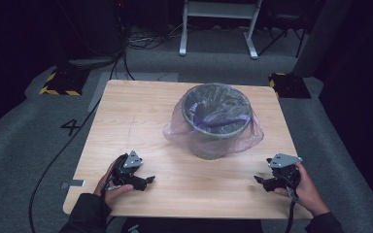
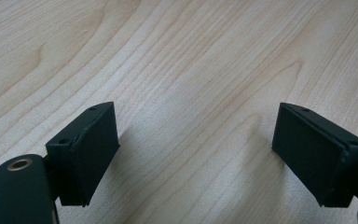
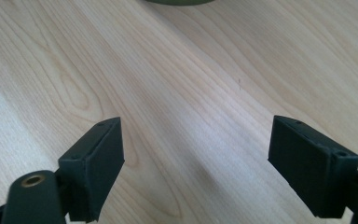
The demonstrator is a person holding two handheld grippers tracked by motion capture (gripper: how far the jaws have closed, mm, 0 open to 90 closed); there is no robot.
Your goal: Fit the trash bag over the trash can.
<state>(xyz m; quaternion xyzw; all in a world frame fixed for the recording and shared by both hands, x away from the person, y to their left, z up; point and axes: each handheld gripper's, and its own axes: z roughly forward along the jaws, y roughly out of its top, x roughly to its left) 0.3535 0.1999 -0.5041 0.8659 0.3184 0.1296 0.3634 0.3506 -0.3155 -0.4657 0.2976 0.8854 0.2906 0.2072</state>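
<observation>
Wooden table (image 1: 126, 126) carries one object: a grey-green waste bin (image 1: 209, 145) standing upright at about 1 o'clock from table centre, toward the far edge. A translucent purple bag liner (image 1: 245, 138) is already in the bin; its mouth is turned over the rim and billows loosely down the outside, widest at the 3 and 9 o'clock sides, and a darker purple fold lies across the inside at 9 o'clock. The fit is slack, not drawn tight to the wall. Left gripper (image 1: 145, 180) sits at 7 o'clock from the bin near the front edge, jaws spread wide, with only bare wood between them in the left gripper view. Right gripper (image 1: 260, 180) sits at 5 o'clock from the bin, jaws likewise wide apart and empty; the right gripper view has the bin's base at 12 o'clock, well apart from the pads (image 3: 98, 168). Neither gripper touches the bin or bag. Judgement: either the lining is essentially done and the hands are parked, or the liner's removal or tightening has not begun. Nothing is being gripped at present.
</observation>
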